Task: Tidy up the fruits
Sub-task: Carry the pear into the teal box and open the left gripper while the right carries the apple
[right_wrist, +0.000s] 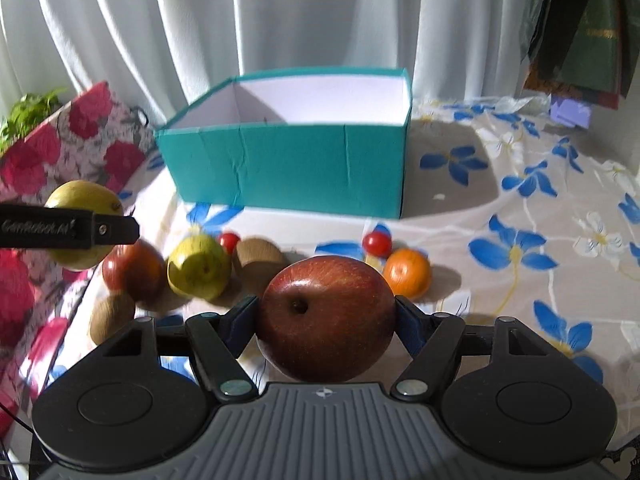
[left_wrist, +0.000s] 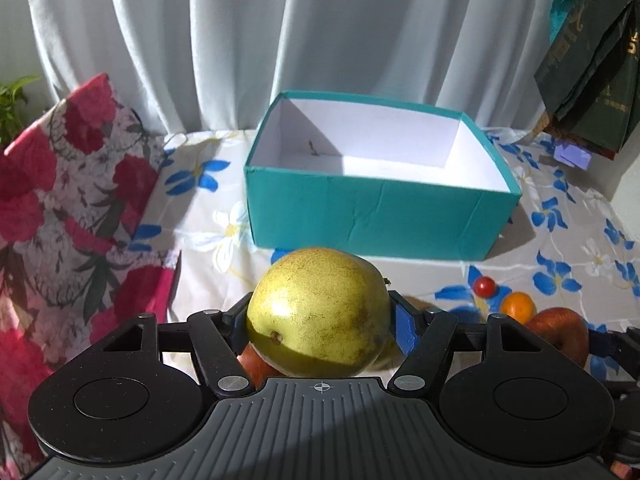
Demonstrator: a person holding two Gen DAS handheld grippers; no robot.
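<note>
My left gripper (left_wrist: 320, 312) is shut on a yellow-green pear (left_wrist: 320, 312), held above the tablecloth in front of the teal box (left_wrist: 360, 216). My right gripper (right_wrist: 326, 316) is shut on a red apple (right_wrist: 326, 316), also short of the box (right_wrist: 288, 168), which is open with a white inside. The left gripper's finger (right_wrist: 80, 232) and its pear (right_wrist: 82, 196) show at the left of the right wrist view. On the cloth lie a red apple (right_wrist: 134, 268), a green pear (right_wrist: 200, 266), two kiwis (right_wrist: 260, 258) (right_wrist: 112, 316), an orange (right_wrist: 408, 272) and two cherry tomatoes (right_wrist: 377, 243) (right_wrist: 229, 241).
A red floral bag (left_wrist: 72, 208) stands at the left of the table. White curtains (left_wrist: 280, 32) hang behind. Dark green bags (left_wrist: 592, 72) hang at the back right, with a small purple box (left_wrist: 572, 154) below. The right apple (left_wrist: 560, 334) shows at the left view's right edge.
</note>
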